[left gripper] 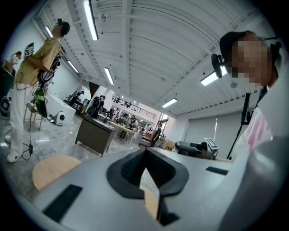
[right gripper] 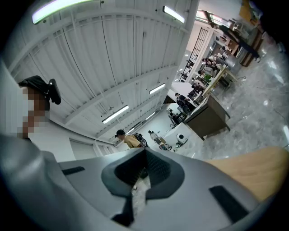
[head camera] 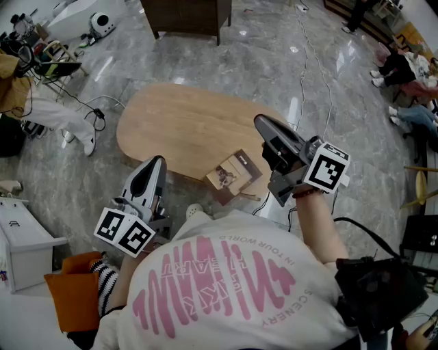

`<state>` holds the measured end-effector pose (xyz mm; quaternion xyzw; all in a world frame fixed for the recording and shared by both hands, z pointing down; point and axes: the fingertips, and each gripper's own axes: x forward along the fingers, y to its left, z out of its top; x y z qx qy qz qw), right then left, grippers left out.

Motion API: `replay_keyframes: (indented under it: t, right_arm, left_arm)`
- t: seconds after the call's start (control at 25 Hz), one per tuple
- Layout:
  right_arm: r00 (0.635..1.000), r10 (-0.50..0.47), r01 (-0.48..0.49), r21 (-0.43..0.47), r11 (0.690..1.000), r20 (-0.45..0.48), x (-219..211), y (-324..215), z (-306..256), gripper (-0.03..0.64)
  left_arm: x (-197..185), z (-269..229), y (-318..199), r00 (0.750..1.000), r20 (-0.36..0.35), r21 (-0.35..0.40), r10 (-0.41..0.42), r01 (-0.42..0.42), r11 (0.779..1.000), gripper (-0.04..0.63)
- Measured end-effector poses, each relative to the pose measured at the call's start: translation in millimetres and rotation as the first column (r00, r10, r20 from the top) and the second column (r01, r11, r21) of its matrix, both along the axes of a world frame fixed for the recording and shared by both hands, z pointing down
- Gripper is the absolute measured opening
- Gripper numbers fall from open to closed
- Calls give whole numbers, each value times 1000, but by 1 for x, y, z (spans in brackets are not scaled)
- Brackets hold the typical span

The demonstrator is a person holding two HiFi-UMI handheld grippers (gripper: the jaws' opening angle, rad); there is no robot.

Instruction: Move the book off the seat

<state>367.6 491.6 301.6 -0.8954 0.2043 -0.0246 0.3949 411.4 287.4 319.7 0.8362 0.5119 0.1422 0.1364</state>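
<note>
A brown book with a picture on its cover lies flat on the low oval wooden top, close to its near edge. My left gripper hovers left of the book, over the floor just off the wood, jaws shut and empty. My right gripper is held above the top's right end, beyond and right of the book, also shut with nothing in it. Neither touches the book. Along the left gripper I see the right gripper's marker cube. The right gripper points a little upward; the book shows in neither gripper view.
Grey marble floor surrounds the wooden top. An orange cushion and a white cabinet sit at the near left. Cables trail on the floor at left. A dark desk stands beyond. People sit at far right.
</note>
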Motion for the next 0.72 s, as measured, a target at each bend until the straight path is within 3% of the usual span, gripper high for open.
replay_keyframes:
  t: [0.24,0.72]
  right_arm:
    - [1000,8,-8,33,999,10,-1,1,1,9]
    - [1000,3,-3,4,1000,13,2,-1,4,8]
  left_arm:
    - [1,-2,-2,1000,-2,-3,-8,8,1000,8]
    - [3,-1,-2,1000,1,-4,-6,6,1000,8]
